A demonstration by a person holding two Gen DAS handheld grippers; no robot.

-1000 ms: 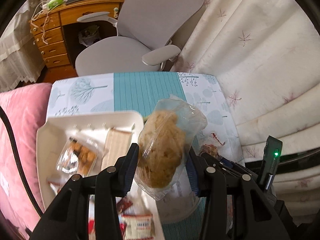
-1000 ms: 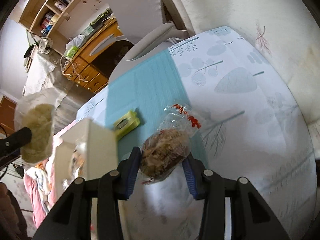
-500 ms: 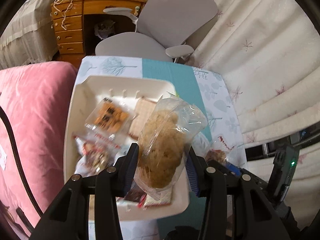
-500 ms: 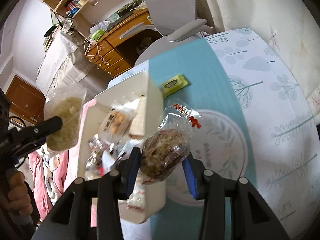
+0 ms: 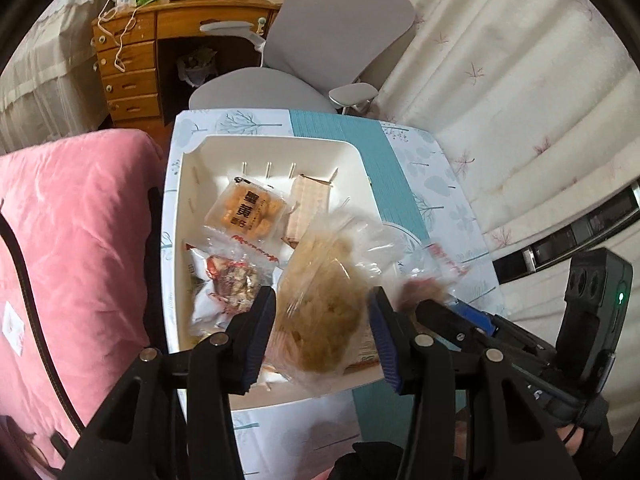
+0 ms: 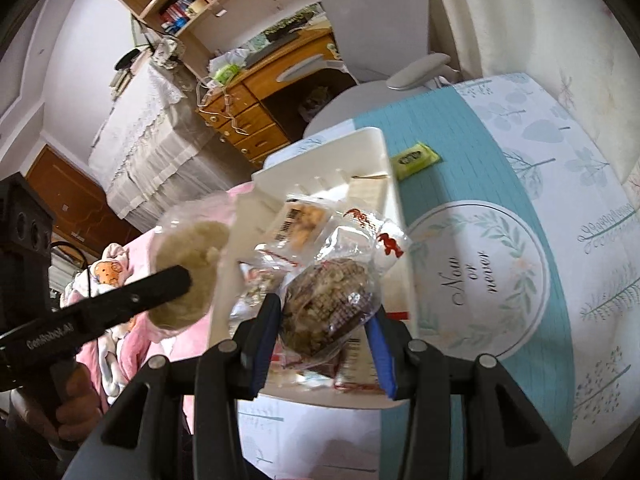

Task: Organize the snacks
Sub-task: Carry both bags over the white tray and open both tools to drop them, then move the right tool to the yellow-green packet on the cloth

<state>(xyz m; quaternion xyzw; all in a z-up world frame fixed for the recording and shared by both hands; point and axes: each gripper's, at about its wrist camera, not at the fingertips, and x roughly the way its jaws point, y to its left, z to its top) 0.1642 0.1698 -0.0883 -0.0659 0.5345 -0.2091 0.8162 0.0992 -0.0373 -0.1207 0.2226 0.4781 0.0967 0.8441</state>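
Observation:
My left gripper [image 5: 322, 324] is shut on a clear bag of pale puffed snack [image 5: 324, 312] and holds it above the near part of the white bin [image 5: 276, 148]. My right gripper [image 6: 326, 334] is shut on a clear bag of brown grain snack [image 6: 328, 308] above the bin's [image 6: 320, 152] near right side. The bin holds several wrapped snacks, among them a yellow biscuit pack [image 5: 248, 210] and a red-and-white pack [image 5: 228, 280]. The left gripper with its pale bag [image 6: 188, 256] shows in the right wrist view.
A small green packet [image 6: 416, 158] lies on the teal table runner [image 6: 448, 128] beside the bin. A pink cushion [image 5: 72, 248] lies left of the table. A grey office chair [image 5: 304, 60] and a wooden desk [image 5: 132, 60] stand behind. Curtains [image 5: 520, 100] hang to the right.
Both grippers have moved left with their bags, from beside the bin to over it. The bin's contents have come fully into view.

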